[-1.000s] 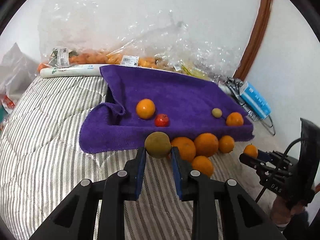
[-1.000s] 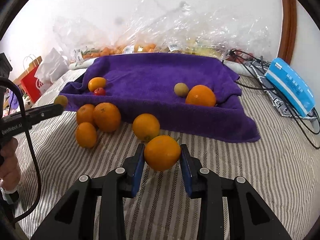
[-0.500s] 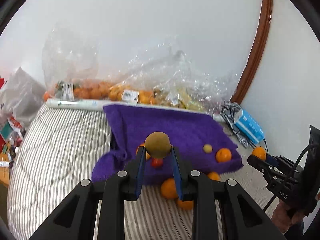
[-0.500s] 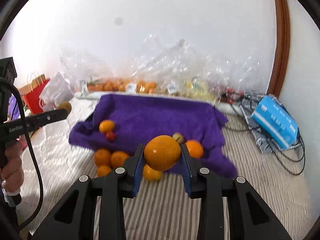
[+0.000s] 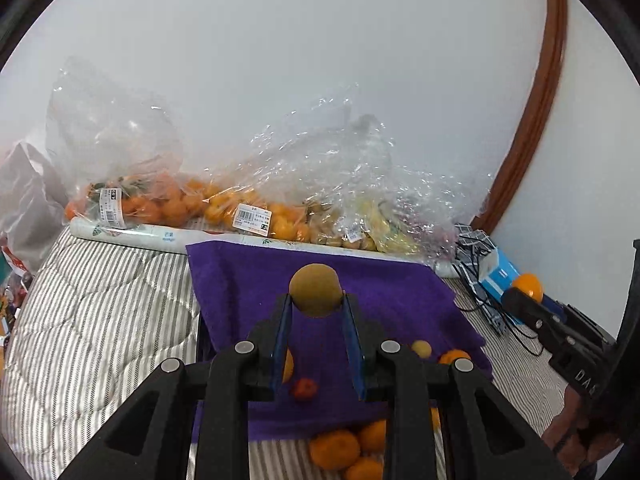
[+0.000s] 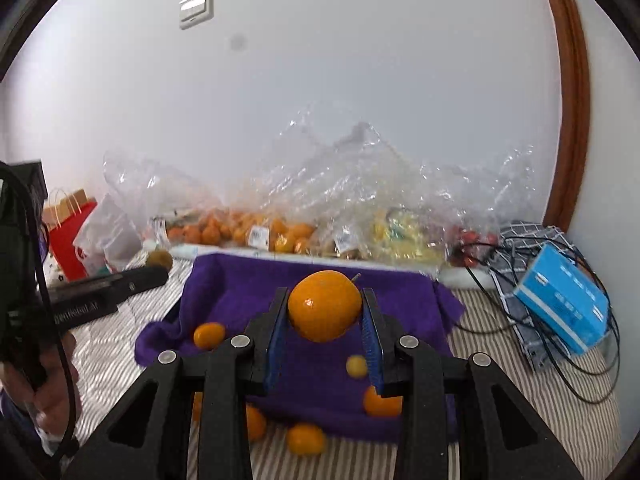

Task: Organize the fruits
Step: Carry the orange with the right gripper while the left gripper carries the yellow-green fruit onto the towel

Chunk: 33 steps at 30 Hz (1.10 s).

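Both grippers rose off bed w/ fruit | L gripper [image 5: 316, 312] clamped brown-green fruit [image 5: 315, 294], R gripper [image 6: 325, 312] clamped orange [image 6: 324, 305], above purple towel [image 5: 400, 300] | I'd lower gently before release so neither rolls.

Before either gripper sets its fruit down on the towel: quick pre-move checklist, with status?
1. Left gripper shut on the brown-green fruit: ok.
2. Right gripper shut on the orange: ok.
3. Both fruits lifted clear of the striped bedding: ok.
4. Bare space on the purple towel behind the fruits already there: ok.
5. Loose oranges at the towel's near edge out of the descent path: cannot tell, the fingers hide part of them.
6. Grip margin on the orange, held near the fingertips: cannot tell.
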Each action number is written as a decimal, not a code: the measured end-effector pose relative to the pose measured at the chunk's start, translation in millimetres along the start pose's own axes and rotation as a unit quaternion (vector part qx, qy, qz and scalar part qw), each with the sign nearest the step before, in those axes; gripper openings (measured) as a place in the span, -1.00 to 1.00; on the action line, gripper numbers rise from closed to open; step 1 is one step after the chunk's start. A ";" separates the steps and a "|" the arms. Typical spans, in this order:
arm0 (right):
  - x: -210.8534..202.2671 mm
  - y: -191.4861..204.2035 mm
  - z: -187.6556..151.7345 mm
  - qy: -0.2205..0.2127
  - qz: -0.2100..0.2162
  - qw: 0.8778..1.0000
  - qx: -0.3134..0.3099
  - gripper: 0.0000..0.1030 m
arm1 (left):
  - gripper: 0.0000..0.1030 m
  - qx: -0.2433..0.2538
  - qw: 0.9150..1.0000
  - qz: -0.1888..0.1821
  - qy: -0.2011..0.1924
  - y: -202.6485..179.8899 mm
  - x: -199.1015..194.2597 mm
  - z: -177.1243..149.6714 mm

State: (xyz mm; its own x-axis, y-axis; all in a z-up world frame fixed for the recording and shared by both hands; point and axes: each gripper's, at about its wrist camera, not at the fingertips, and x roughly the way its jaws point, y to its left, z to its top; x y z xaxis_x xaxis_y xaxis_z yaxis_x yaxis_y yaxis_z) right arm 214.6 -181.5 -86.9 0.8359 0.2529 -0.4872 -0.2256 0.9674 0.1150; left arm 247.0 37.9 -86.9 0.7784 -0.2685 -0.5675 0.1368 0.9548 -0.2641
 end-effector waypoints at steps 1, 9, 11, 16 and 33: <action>3.5 -1.8 2.1 0.001 0.004 1.000 0.003 -0.34 | -0.53 0.000 1.000 0.001 0.000 0.6 1.3 -0.9; 32.5 -17.8 -11.0 0.016 0.019 1.000 0.019 -0.33 | -0.52 0.010 1.000 0.001 0.007 2.7 16.5 -16.7; 37.3 -21.9 -14.0 0.022 0.016 0.999 0.022 -0.34 | -0.52 0.010 1.000 0.003 0.012 3.8 21.6 -18.5; 38.0 -33.6 -15.7 0.013 0.000 0.999 0.031 -0.33 | -0.52 0.004 1.000 0.004 0.017 8.2 30.1 -23.2; 70.4 -27.9 -37.9 0.063 -0.002 0.998 0.012 -0.33 | -0.52 -0.001 0.999 0.016 0.039 15.1 49.7 -33.0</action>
State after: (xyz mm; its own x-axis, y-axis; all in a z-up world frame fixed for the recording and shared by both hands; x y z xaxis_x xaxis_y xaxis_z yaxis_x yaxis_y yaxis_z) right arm 260.9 -191.3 -157.3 0.7666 0.2466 -0.5929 -0.2085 0.9689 0.1333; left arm 267.5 34.7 -144.8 0.7326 -0.2463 -0.6345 0.1108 0.9630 -0.2458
